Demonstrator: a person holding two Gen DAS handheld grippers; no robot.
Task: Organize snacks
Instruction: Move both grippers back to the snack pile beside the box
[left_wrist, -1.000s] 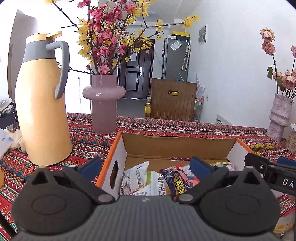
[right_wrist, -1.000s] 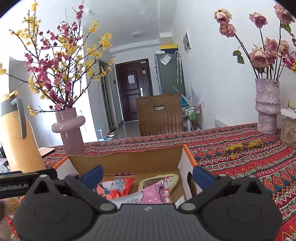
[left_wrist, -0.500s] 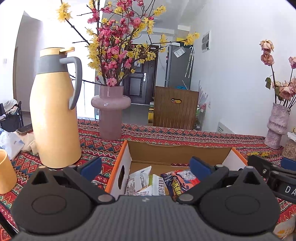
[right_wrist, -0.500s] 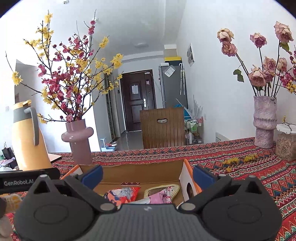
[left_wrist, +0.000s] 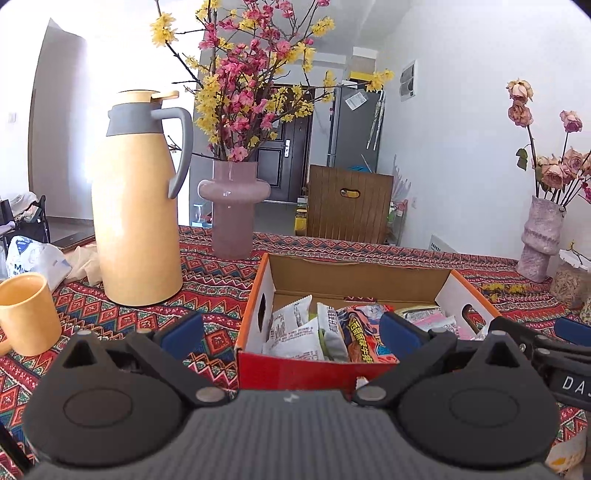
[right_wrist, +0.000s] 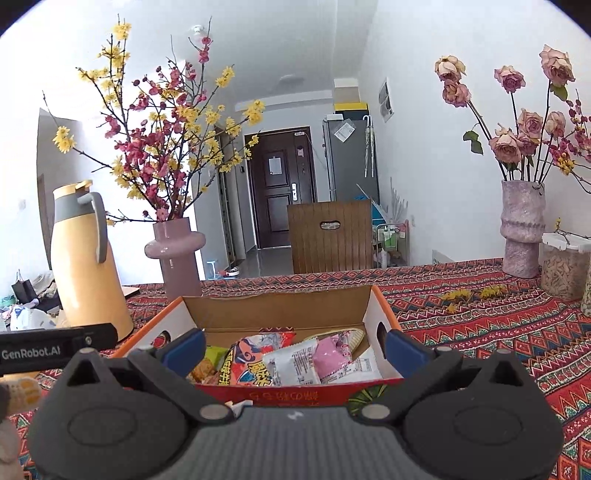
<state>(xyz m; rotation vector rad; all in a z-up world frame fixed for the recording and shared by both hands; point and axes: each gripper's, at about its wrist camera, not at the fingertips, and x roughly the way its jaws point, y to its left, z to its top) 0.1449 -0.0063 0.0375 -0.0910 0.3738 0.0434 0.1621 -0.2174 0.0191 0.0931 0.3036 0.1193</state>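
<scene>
Both grippers have pulled back and risen since a second ago: the box (left_wrist: 354, 288) sits farther off in both wrist views, its red front wall now showing, and a mug (left_wrist: 26, 314) has come into the left view. Left gripper (left_wrist: 291, 332) wide apart, nothing between its pads; right gripper (right_wrist: 293, 345) likewise wide and empty. Snacks (right_wrist: 291, 360) lie loose inside the box: white packets, an orange-red packet, a pink one, overlapping, not in rows. Box rests on the patterned cloth (right_wrist: 480, 332), near the flask (left_wrist: 136, 206) and pink vase (left_wrist: 232, 210). Judged progress: collection into the box looks mostly done. A pale scrap at the right view's lower left edge may be a stray snack; too cropped to tell. Left to do, if anything: check the cloth for strays and straighten the packets.
</scene>
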